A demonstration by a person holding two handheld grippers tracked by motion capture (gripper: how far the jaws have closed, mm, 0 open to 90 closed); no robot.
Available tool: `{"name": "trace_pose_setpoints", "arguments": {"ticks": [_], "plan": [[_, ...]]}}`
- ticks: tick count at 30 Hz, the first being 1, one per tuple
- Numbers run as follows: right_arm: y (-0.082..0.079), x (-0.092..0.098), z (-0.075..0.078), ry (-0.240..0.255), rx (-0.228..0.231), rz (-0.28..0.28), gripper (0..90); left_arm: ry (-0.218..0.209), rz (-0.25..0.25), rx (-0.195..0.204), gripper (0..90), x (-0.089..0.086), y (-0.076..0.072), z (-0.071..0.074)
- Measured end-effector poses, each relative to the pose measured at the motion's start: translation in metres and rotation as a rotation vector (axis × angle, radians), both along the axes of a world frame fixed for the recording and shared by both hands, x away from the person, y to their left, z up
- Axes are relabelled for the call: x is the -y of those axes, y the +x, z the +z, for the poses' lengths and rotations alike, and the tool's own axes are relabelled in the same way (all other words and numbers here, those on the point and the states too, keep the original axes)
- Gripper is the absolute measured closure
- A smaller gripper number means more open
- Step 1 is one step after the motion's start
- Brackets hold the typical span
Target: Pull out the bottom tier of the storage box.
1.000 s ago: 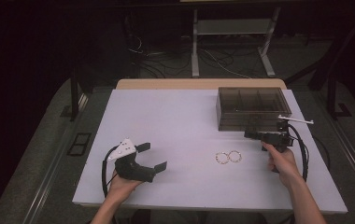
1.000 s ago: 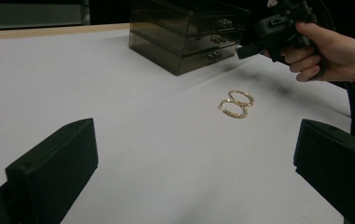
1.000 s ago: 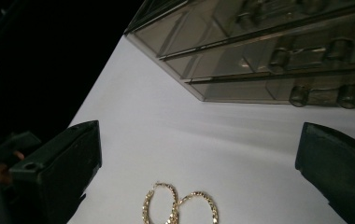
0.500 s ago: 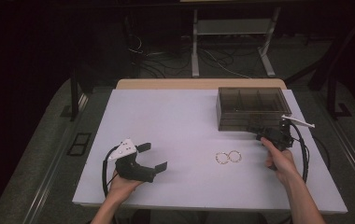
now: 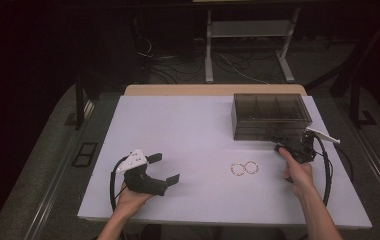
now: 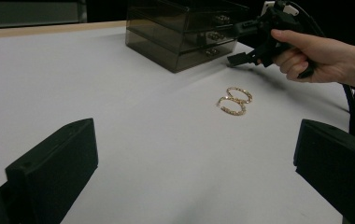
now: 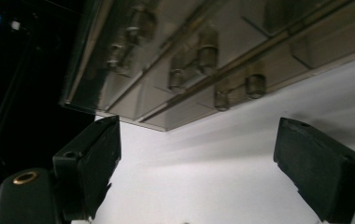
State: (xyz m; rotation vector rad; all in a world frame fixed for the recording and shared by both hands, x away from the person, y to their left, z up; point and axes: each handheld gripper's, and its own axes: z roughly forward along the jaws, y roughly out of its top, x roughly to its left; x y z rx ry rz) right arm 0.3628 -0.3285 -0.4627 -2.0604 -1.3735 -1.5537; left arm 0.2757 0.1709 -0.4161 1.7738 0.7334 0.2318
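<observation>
at right of the high frame, right gripper up against the drawer box, fingers apart, just been closing, nothing between. reaching for a drawer knob; next, line up and pinch. left gripper idle lower left, fingers spread. earrings on bench between.

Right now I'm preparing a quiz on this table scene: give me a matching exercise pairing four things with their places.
Things:
1. smoky clear plastic drawer box
2. pair of gold hoop earrings
3. left gripper
4. right gripper

Places:
A. near left part of the white table
B. far right part of the table
C. at the box's front
D. bare tabletop, in front of the box

Pairs: 1-B, 2-D, 3-A, 4-C
</observation>
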Motion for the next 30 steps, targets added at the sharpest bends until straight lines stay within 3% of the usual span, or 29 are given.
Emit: {"name": "trace_pose_setpoints", "arguments": {"ticks": [1,10,13,30], "plan": [[0.0,0.001,0.0,0.003,-0.006,-0.002,19.9,0.001,0.0,0.0,0.0,0.0,0.0,0.0],[0.003,0.004,-0.005,0.009,0.015,-0.024,32.0,0.006,-0.004,0.0,0.0,0.0,0.0,0.0],[0.004,0.006,-0.006,0.033,0.001,-0.028,37.8,0.005,-0.008,-0.005,0.0,0.001,0.0,-0.001],[0.009,0.011,-0.018,0.041,-0.022,-0.063,53.3,0.003,-0.017,-0.006,0.0,0.002,0.0,-0.001]]}}
